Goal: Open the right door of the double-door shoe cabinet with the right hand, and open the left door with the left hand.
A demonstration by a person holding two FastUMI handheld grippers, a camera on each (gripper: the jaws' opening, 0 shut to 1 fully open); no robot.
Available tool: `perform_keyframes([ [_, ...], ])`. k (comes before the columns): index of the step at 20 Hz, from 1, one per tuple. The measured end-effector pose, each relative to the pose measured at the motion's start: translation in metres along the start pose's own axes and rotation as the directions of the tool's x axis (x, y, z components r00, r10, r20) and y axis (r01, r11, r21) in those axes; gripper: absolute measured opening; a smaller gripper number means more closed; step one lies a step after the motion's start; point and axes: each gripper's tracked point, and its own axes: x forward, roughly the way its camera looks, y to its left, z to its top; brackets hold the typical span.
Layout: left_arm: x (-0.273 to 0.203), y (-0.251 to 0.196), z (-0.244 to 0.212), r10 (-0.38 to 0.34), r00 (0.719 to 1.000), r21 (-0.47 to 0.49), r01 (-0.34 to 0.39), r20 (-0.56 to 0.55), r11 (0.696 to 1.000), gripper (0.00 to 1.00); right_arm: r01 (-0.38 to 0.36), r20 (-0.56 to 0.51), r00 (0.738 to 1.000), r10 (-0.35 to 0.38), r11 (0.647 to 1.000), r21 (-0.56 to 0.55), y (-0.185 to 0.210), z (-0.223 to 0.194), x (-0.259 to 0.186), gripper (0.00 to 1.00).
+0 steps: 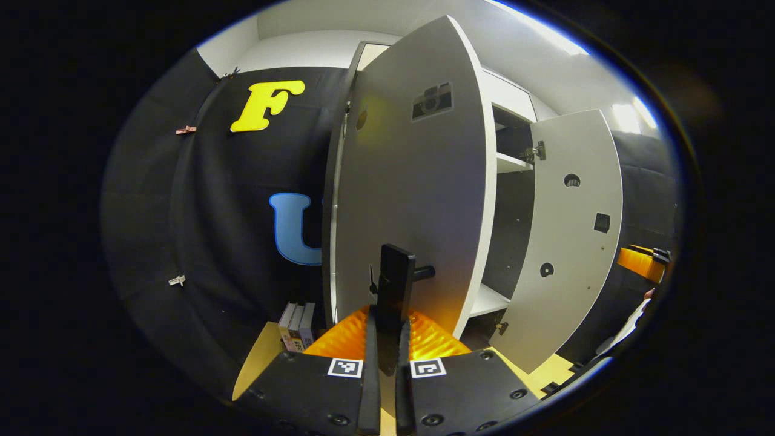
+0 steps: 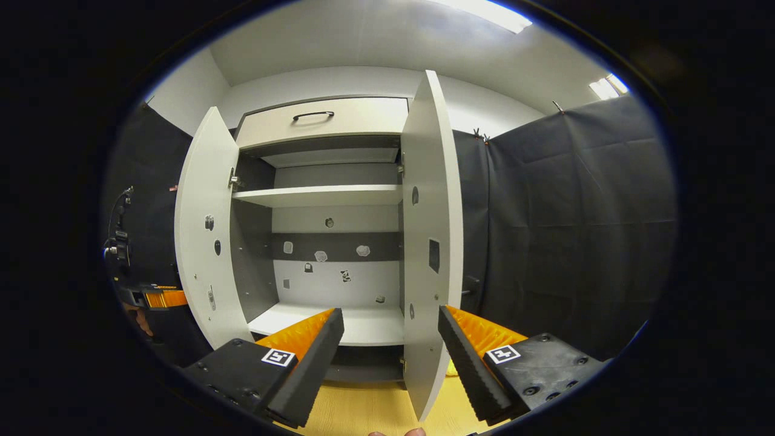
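Tall pale-grey double-door shoe cabinet (image 2: pixel 327 200) standing on a yellow wood-grain floor (image 2: pixel 363 412) against the black cloth booth wall (image 2: pixel 569 230), both doors swung wide. In the right gripper view, seen head-on: open interior with a white upper shelf (image 2: pixel 318 195), a white bottom shelf (image 2: pixel 357 324), small dark stickers on the back panel, and above the doors a drawer front with a black bar pull (image 2: pixel 313 114). Pale-grey left door (image 2: pixel 203 230) opened outward at the left, pale-grey right door (image 2: pixel 431 242) opened toward the camera, inner face showing, bottom edge cut off by the frame. In the left gripper view, the same left door (image 1: pixel 418 194) shown from its outer face, close up, with the right door (image 1: pixel 575 230) farther off and only a sliver of shelves between. Right gripper (image 2: pixel 390 351) spread wide apart, clamping nothing, the right door's edge standing between the two fingers but seemingly beyond them; contact hard to judge. Left gripper (image 1: pixel 387 363) closed together on the black upright door handle (image 1: pixel 395 284) of the left door. Left gripper again, small, at the far left of the right gripper view (image 2: pixel 154 297), its hand mostly hidden. Small stack of box-like items (image 1: pixel 296 327) on the floor beside the cabinet, too small to identify. Fingertips (image 2: pixel 393 432) barely peeking in at the bottom rim.
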Motion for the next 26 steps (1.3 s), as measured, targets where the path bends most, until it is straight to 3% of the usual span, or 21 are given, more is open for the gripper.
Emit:
perform_keyframes([
  [5, -0.001, 0.005, 0.001, 0.031, 0.999, 0.008, -0.031, 0.015, 0.999, 0.14, -0.015, -0.007, 1.000, 0.015, 1.000, -0.006, 0.015, -0.007, 0.002, 0.99],
  [10, -0.009, 0.031, -0.004, 0.181, 0.983, 0.023, -0.181, 0.015, 0.983, 0.15, -0.014, -0.019, 1.000, 0.014, 1.000, 0.001, 0.020, -0.012, 0.003, 0.99],
  [11, -0.008, 0.028, -0.010, 0.156, 0.988, -0.009, -0.156, -0.013, 0.988, 0.07, -0.013, -0.021, 1.000, 0.013, 1.000, 0.004, 0.020, -0.012, 0.003, 0.99],
  [13, -0.006, 0.022, -0.003, 0.141, 0.990, -0.026, -0.141, -0.009, 0.990, 0.13, -0.009, -0.022, 1.000, 0.009, 1.000, 0.006, 0.019, -0.012, 0.003, 0.99],
  [16, -0.007, 0.018, 0.000, 0.149, 0.989, -0.012, -0.149, 0.001, 0.989, 0.12, -0.001, -0.024, 1.000, 0.001, 1.000, 0.011, 0.017, -0.014, 0.002, 0.99],
  [17, -0.007, 0.017, -0.001, 0.153, 0.988, -0.011, -0.153, 0.000, 0.988, 0.08, 0.000, -0.026, 1.000, 0.000, 1.000, 0.013, 0.017, -0.015, 0.001, 0.99],
  [23, -0.013, 0.019, -0.003, 0.178, 0.984, 0.006, -0.178, -0.005, 0.984, 0.10, 0.006, -0.036, 0.999, -0.004, 0.999, 0.038, 0.013, -0.016, 0.001, 0.99],
  [26, -0.041, 0.023, 0.001, 0.214, 0.977, 0.023, -0.214, 0.021, 0.977, 0.24, 0.004, -0.033, 0.999, -0.002, 0.999, 0.046, 0.012, -0.014, 0.001, 0.99],
])
